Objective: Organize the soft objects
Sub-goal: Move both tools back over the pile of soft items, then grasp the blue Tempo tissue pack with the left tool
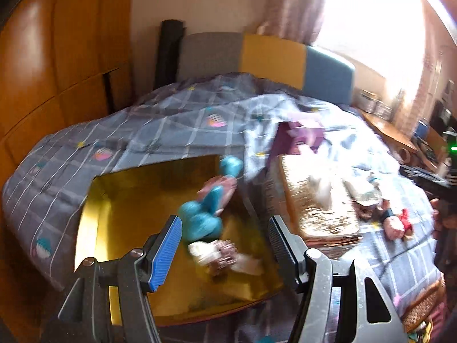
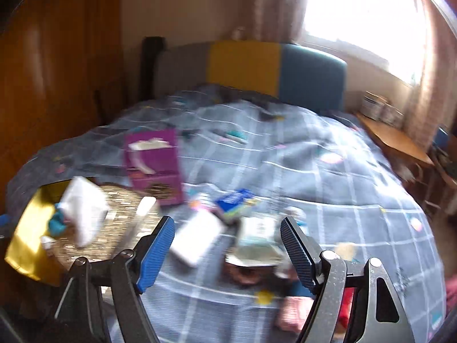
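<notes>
Inside shiny gold open box (image 1: 120,200) on the bed: blurred teal-and-pink plush toy (image 1: 210,200), small white-pink soft thing (image 1: 220,254) below it, details unreadable. Left gripper (image 1: 225,245) above box, jaws spread, empty. Right gripper (image 2: 228,245) jaws spread, empty, over smeared white packet (image 2: 197,240). Purple carton (image 2: 154,163) on grey checked quilt (image 2: 328,188); grey-yellow-blue headboard (image 2: 245,65), overexposed window (image 2: 365,14).

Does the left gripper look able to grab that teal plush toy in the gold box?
Probably yes: the left gripper is open above the gold box, and nothing covers the teal plush toy.
</notes>
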A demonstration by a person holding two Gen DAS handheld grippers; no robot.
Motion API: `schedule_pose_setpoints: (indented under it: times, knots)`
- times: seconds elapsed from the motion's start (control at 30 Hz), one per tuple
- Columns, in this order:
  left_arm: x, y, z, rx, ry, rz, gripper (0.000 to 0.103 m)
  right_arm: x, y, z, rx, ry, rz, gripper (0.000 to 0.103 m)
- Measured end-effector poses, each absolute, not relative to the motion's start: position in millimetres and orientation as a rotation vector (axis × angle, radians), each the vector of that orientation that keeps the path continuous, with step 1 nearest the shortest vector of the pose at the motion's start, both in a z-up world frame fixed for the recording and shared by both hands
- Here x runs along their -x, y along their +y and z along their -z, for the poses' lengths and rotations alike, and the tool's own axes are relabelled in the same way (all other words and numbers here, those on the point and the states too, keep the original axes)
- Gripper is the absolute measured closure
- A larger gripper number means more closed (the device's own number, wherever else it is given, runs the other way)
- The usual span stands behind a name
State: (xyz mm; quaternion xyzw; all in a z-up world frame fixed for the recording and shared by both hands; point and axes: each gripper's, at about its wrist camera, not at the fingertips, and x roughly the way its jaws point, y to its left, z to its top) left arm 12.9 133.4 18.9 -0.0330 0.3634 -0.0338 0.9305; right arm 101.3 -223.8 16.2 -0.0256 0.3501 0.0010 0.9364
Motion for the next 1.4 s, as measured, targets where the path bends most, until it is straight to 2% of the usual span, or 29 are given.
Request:
schedule_pose_setpoints:
  times: [0.2, 0.37, 0.53, 0.77, 0.93, 1.27, 1.33, 1.37, 1.4]
  knots:
    - [-21.7, 75.9, -48.1, -0.071, 0.69, 0.221, 0.039, -108.6, -301.6, 19.5, -0.048, 0.798, 0.15, 0.026]
    - [-42.1, 13.9, -61.1, -0.183, 0.727, 0.362, 0.039, -105.6, -336.4, 41.5, -0.185, 0.839, 0.206, 0.026]
    - [-71.6, -52.9, -60.3, -0.254, 0.809, 0.482, 0.039, -99.8, -348.0, 36.3, -0.289, 0.809, 0.213, 0.026]
    - [-111.5, -129.2, -23.3, -0.347, 0.921, 0.488, 0.039, -95.4, -362.0, 34.2, -0.35, 0.797, 0.272, 0.026]
    - [-151.6, -148.6, 11.4, -0.292, 1.03, 0.443, 0.039, -90.7, -378.6, 35.7, -0.435, 0.796, 0.288, 0.026]
    - [-232.4, -186.5, 47.2, -0.366, 1.108, 0.383, 0.039, -90.0, -375.4, 32.7, -0.449, 0.787, 0.232, 0.026]
    - [-247.0, -193.4, 58.3, -0.373, 1.129, 0.389, 0.033, -89.6, -374.2, 32.3, -0.448, 0.785, 0.225, 0.026]
    - [-253.5, -199.1, 63.8, -0.389, 1.139, 0.391, 0.026, -89.3, -373.9, 32.3, -0.449, 0.784, 0.22, 0.026]
    - [-258.9, -203.2, 69.1, -0.402, 1.147, 0.388, 0.025, -89.2, -373.6, 32.2, -0.451, 0.783, 0.214, 0.026]
